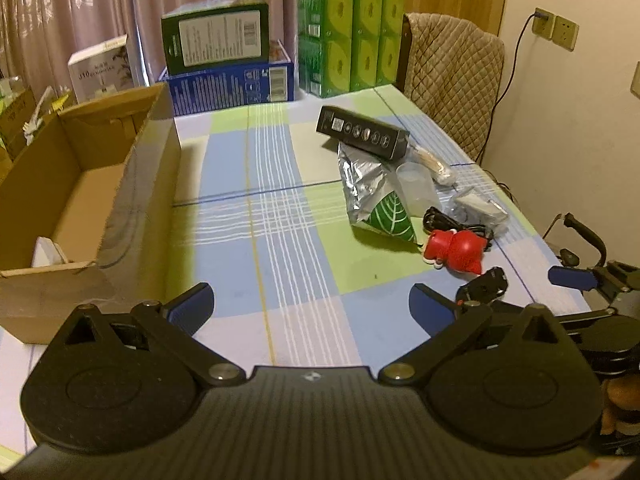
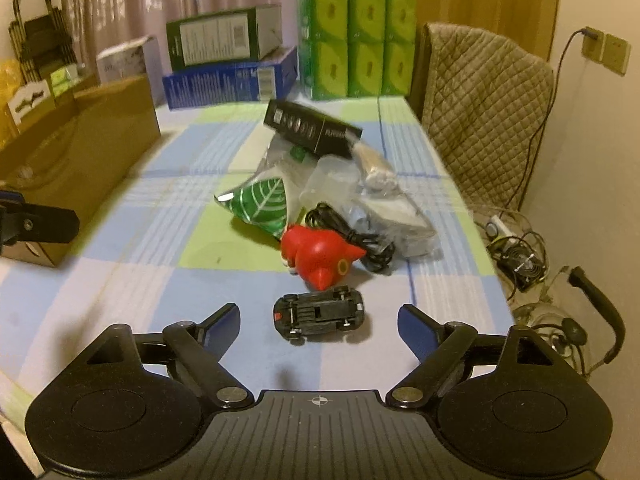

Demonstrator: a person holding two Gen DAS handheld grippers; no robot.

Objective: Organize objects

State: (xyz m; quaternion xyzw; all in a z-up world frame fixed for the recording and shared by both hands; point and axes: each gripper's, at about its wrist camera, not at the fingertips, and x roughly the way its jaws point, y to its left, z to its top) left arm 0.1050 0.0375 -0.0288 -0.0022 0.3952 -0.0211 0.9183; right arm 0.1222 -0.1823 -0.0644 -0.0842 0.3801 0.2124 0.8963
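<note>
A pile of loose items lies on the checked tablecloth: a black toy car (image 2: 319,313) upside down, a red toy figure (image 2: 320,255), a coiled black cable (image 2: 352,236), a green leaf-print foil pouch (image 2: 262,204) and a long black box (image 2: 312,128). My right gripper (image 2: 319,320) is open, its fingers either side of the car and just short of it. My left gripper (image 1: 312,304) is open over bare cloth, with the red toy figure (image 1: 454,250) ahead to its right. An open cardboard box (image 1: 80,184) stands at the left.
Stacked cartons, a blue one (image 1: 232,84) and green packs (image 1: 352,36), line the table's far end. A chair with a quilted cover (image 1: 452,76) stands at the right edge. Cables and a small fan (image 2: 520,260) lie on the floor to the right.
</note>
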